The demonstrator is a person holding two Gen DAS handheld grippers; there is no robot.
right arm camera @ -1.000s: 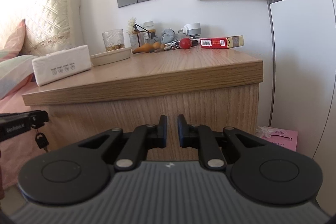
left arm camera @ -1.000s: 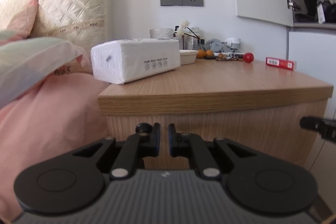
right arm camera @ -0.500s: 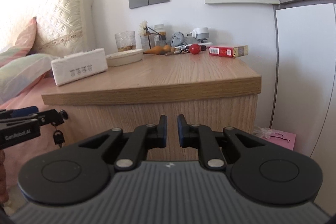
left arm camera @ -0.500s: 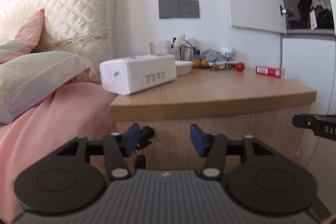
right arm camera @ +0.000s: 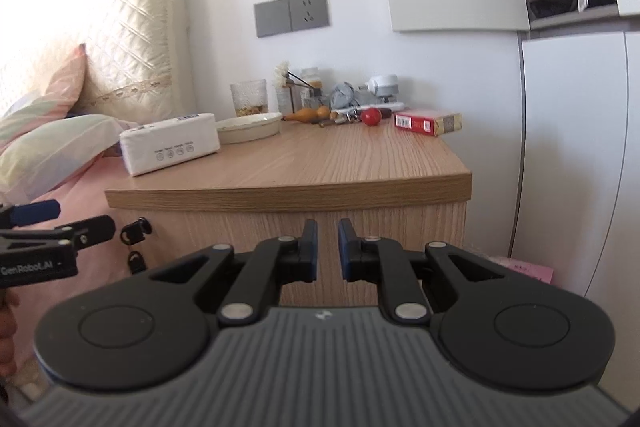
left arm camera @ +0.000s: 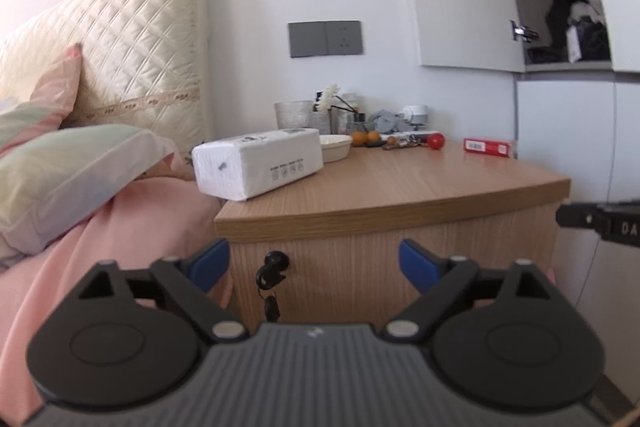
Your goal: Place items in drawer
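My left gripper (left arm camera: 314, 265) is spread wide at the bottom of the frame, holding nothing and lined up on the key (left arm camera: 273, 264) hanging in the drawer (left arm camera: 380, 259) front at lower centre. My right gripper (right arm camera: 328, 253) is nearly clenched and empty (a narrow gap shows). The drawer sits closed. Beyond, on the desk (right arm camera: 340, 163), the tissue pack (right arm camera: 170, 143), red ball (right arm camera: 371, 116) and red box (right arm camera: 427, 122) lie at mid-frame.

Left wrist view: low, near, facing the nightstand (left arm camera: 392, 195) front from its bed side. Right wrist view: low, further right. Shared: nightstand top, tissue pack (right arm camera: 170, 147), key (left arm camera: 272, 267).
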